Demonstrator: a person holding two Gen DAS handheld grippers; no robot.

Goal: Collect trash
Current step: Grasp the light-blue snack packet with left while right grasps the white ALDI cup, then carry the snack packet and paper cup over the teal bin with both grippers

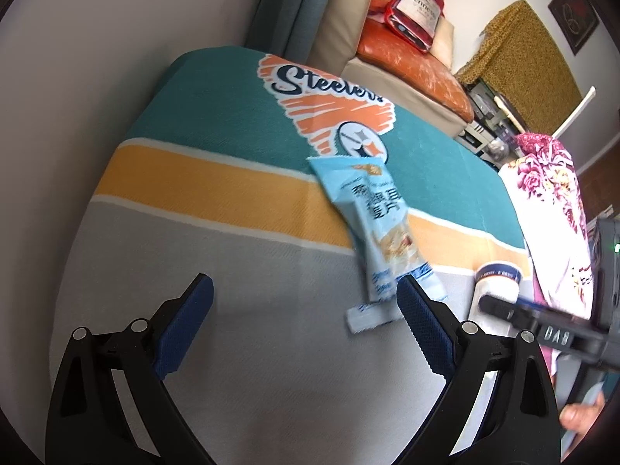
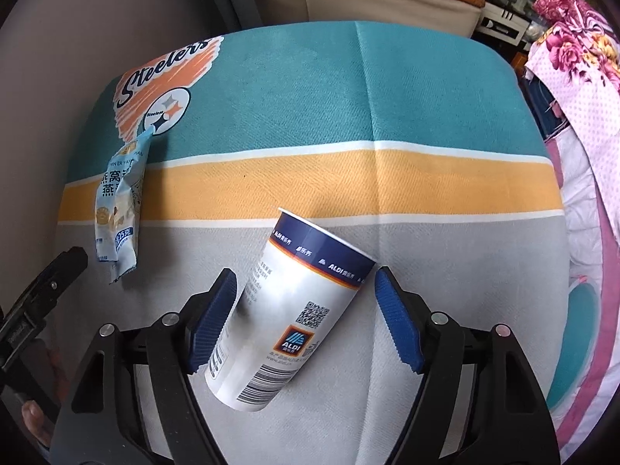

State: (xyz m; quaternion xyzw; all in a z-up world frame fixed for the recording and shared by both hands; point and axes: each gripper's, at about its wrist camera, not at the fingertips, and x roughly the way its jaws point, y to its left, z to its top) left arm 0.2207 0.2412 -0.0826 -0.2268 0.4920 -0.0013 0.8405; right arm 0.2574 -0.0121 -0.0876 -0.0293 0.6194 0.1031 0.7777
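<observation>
Right now I have my right gripper [image 2: 306, 302] pointing down over the ALDI paper cup [image 2: 286, 317], which lies on its side on the grey part of the striped Steelers cloth [image 2: 426, 97]. Its jaws stand wide with the cup between them. The left pad [image 2: 213, 325] sits right against the cup wall, but the right pad [image 2: 395, 321] is clear of it, so I am not holding it yet. I think I came from above because a cup on its side is easy to pinch across its round body. My left gripper [image 1: 306, 325] is also wide and holds nothing. It hangs low over the cloth, and the light blue snack wrapper [image 1: 372, 224] lies flat just past its right finger [image 1: 422, 325]. I think that is my next piece of trash.
</observation>
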